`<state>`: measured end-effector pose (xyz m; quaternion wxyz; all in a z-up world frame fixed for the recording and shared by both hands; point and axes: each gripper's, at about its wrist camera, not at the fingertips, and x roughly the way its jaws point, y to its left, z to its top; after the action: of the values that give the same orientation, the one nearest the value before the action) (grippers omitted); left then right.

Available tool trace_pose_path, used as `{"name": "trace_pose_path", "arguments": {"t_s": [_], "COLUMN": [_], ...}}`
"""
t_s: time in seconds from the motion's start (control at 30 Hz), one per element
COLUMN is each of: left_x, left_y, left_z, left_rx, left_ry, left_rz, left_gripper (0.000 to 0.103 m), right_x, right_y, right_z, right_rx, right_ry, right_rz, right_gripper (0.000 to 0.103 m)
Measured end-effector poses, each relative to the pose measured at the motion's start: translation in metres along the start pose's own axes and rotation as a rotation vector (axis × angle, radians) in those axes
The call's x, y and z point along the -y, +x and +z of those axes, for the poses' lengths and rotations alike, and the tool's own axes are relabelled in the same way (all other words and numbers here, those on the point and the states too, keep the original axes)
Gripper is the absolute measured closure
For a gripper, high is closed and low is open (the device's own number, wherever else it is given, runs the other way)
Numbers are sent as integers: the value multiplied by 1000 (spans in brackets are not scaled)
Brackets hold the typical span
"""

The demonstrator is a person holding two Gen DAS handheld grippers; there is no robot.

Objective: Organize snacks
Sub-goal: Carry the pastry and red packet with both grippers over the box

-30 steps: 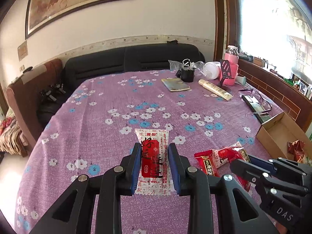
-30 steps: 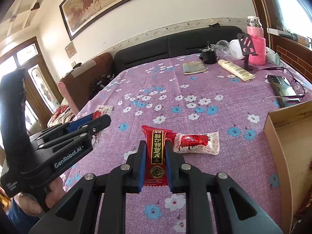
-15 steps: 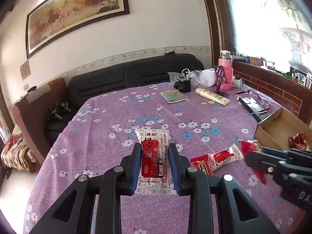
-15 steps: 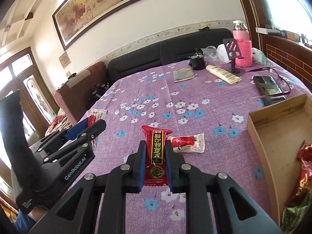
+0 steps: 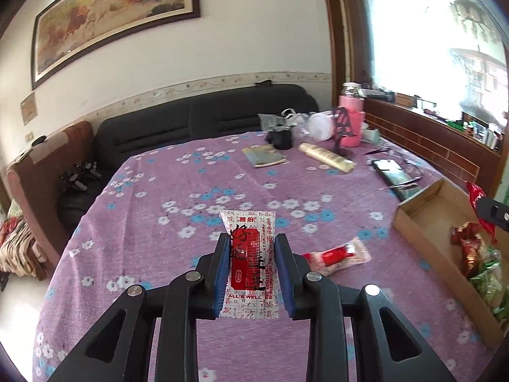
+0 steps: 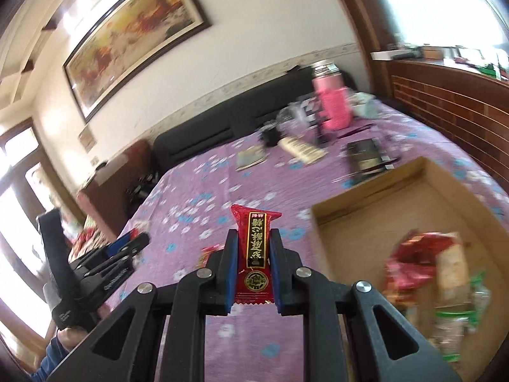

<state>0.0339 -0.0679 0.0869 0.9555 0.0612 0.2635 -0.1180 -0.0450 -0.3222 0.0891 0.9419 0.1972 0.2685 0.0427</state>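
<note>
My left gripper [image 5: 251, 242] is shut on a white-and-red snack packet [image 5: 249, 264], held above the purple flowered tablecloth [image 5: 178, 197]. My right gripper [image 6: 253, 235] is shut on a dark red snack bar [image 6: 254, 248], raised near the left edge of the cardboard box [image 6: 359, 203]. The box [image 5: 416, 203] holds several snack packets [image 6: 429, 261]. A red-and-white wrapped snack [image 5: 337, 254] lies on the cloth between the left gripper and the box. The left gripper [image 6: 127, 245] also shows at the left of the right wrist view.
At the table's far end stand a pink bottle [image 5: 350, 117], a black cup [image 5: 281, 138], a booklet [image 5: 264, 156], a cream tube [image 5: 327, 157] and a phone [image 5: 391, 172]. A black sofa [image 5: 203, 121] and a brown armchair [image 5: 35, 172] flank the table.
My right gripper has lifted the dark red bar and swung right toward the box. My left gripper has risen with its packet. The red-and-white snack stays on the cloth.
</note>
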Motion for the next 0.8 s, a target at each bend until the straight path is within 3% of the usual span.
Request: {"name": "trace_pose_path", "arguments": {"t_s": [0.3, 0.5, 0.67, 0.8], "left_x": [82, 156, 193, 215], "left_y": [-18, -6, 13, 29], "left_z": [23, 25, 16, 5], "left_rx": [-22, -107, -200, -264], "left_ry": [44, 61, 57, 75], "left_rz": [-197, -357, -436, -438], "left_gripper": [74, 74, 75, 75], "right_x": [70, 111, 139, 152], "right_y": [-32, -40, -43, -41], "right_z": [11, 9, 3, -4], "right_rx": [54, 30, -8, -46], "right_ry": [113, 167, 196, 191], "right_rz": [-56, -105, -161, -220], "right_gripper": [85, 85, 85, 85]}}
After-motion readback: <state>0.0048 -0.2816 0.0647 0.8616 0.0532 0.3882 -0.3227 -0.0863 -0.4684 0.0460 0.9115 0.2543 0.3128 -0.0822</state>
